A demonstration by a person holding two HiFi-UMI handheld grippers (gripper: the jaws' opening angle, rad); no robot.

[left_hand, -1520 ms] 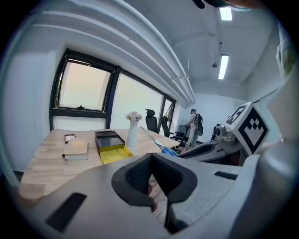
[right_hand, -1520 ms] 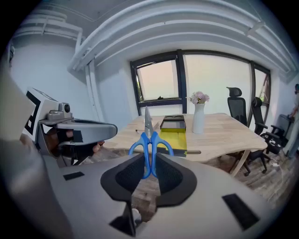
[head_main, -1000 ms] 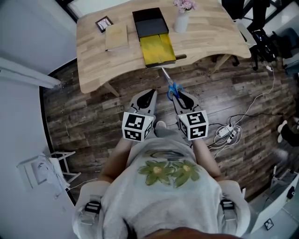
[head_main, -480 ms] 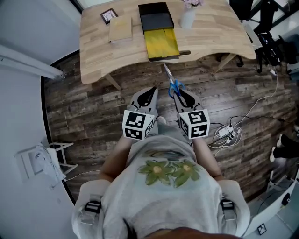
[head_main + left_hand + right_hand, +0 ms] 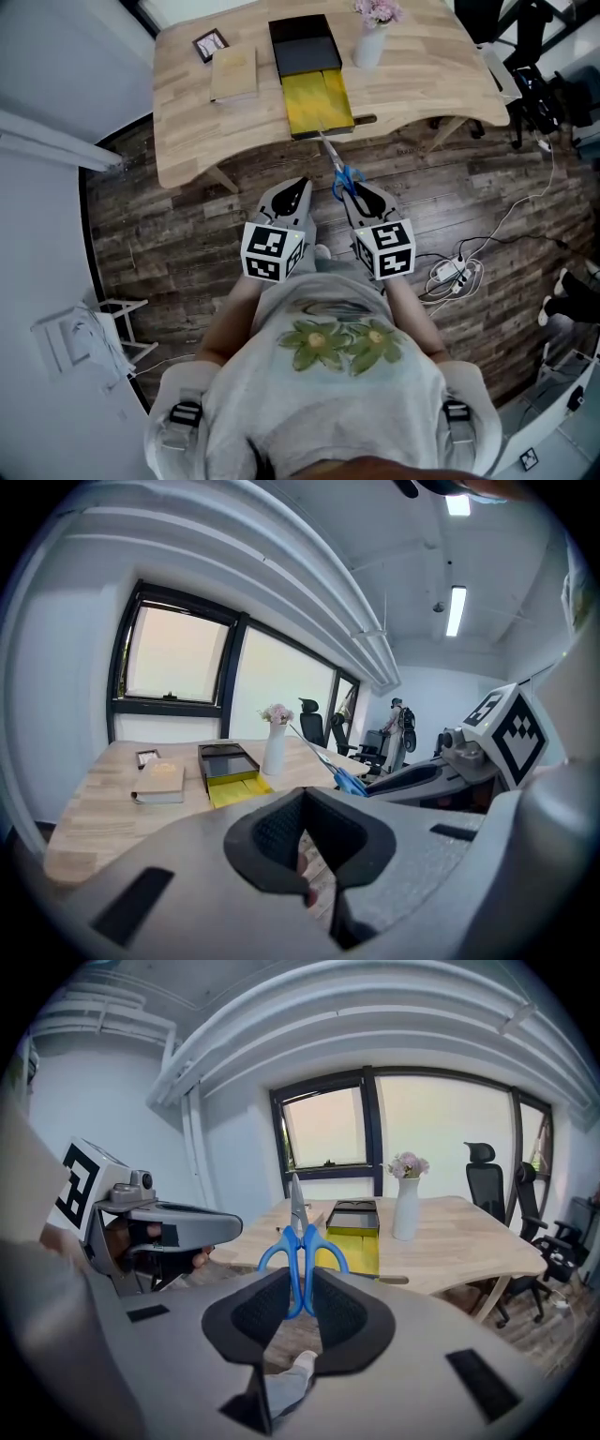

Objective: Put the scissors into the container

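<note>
A pair of scissors (image 5: 343, 175) with blue handles is clamped by those handles in my right gripper (image 5: 351, 190), blades pointing forward at the table. In the right gripper view the scissors (image 5: 298, 1241) stand upright between the pads, which hold the right gripper (image 5: 300, 1290) shut on them. The container (image 5: 309, 70), a tray with a black half and a yellow half, lies on the wooden table (image 5: 187, 122) just beyond the blade tip. My left gripper (image 5: 302, 186) hovers beside the right one over the floor, shut and holding nothing. In the left gripper view, the left gripper (image 5: 305, 803) faces the container (image 5: 230, 771).
On the table stand a white vase with flowers (image 5: 367, 42), a tan book (image 5: 233, 73) and a small framed picture (image 5: 209, 44). A power strip with cables (image 5: 452, 267) lies on the wooden floor at the right. Office chairs (image 5: 480, 1180) stand beyond the table.
Both grippers have shifted slightly toward the table in the last half second, the scissors still held in the right one. The jaws look the same.
</note>
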